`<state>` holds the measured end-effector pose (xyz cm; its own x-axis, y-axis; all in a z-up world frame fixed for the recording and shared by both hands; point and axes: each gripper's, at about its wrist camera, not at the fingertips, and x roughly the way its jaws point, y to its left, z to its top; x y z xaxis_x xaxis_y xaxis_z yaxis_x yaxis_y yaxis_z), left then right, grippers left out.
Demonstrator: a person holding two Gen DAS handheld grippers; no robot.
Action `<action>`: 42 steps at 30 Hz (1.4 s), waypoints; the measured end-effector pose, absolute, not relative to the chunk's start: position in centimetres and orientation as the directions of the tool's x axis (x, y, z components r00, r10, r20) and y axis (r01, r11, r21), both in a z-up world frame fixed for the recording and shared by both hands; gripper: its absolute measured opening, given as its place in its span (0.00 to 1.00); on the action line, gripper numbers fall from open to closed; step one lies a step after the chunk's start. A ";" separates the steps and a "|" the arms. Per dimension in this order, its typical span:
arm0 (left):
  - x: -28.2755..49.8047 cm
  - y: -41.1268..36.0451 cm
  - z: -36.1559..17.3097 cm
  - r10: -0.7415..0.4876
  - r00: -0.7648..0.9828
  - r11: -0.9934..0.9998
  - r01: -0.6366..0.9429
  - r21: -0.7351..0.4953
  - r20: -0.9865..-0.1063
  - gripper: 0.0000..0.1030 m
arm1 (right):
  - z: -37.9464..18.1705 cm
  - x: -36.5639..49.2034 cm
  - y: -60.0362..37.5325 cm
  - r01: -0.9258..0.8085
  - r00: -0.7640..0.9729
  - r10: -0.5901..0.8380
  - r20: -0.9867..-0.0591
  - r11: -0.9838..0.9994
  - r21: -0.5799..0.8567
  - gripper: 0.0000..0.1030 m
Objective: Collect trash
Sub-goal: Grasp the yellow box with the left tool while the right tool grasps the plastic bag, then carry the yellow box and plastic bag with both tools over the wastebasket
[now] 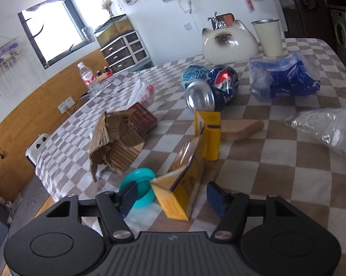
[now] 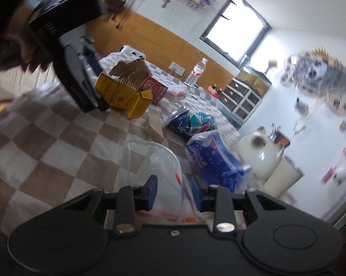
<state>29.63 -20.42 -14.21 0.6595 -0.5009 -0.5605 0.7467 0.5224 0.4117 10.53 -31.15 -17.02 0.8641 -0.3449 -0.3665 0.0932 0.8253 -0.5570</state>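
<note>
My left gripper [image 1: 171, 195] is open, its jaws standing on either side of the near end of a torn yellow carton [image 1: 186, 172] lying on the checkered table [image 1: 265, 161]. The carton also shows in the right wrist view [image 2: 124, 97], with the left gripper's body [image 2: 76, 69] at it. My right gripper [image 2: 174, 192] is open around the edge of a clear plastic bag [image 2: 163, 161]; whether the pads touch it is unclear. That bag shows at the right in the left wrist view [image 1: 327, 126]. Crushed blue cans [image 1: 214, 87] and a blue plastic wrapper [image 1: 285, 78] lie further back.
Torn corrugated cardboard [image 1: 115, 140], a red box [image 1: 143, 117], a teal lid [image 1: 140, 186], a brown paper piece [image 1: 242, 126] and a white bag [image 1: 143, 92] lie on the table. A cat figurine [image 1: 229, 42], a cup [image 1: 268, 36] and a water bottle [image 1: 86, 76] stand at the back.
</note>
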 end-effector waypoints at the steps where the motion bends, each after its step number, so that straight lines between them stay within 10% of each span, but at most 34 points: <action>1: 29.8 -20.5 -14.2 -0.505 0.657 0.520 0.749 0.411 -0.560 0.57 | -17.0 10.6 -30.9 0.085 0.865 -0.349 -0.361 0.810 -0.580 0.31; 9: 30.0 -20.2 -14.2 -0.540 0.631 0.537 0.768 0.348 -0.558 0.35 | -17.2 11.8 -30.4 0.064 0.844 -0.379 -0.380 0.774 -0.630 0.19; 42: 18.6 -10.1 -9.3 -0.520 0.776 0.811 0.580 0.080 -0.355 0.33 | -10.5 9.3 -33.5 0.152 0.925 -0.137 -0.355 0.988 0.015 0.08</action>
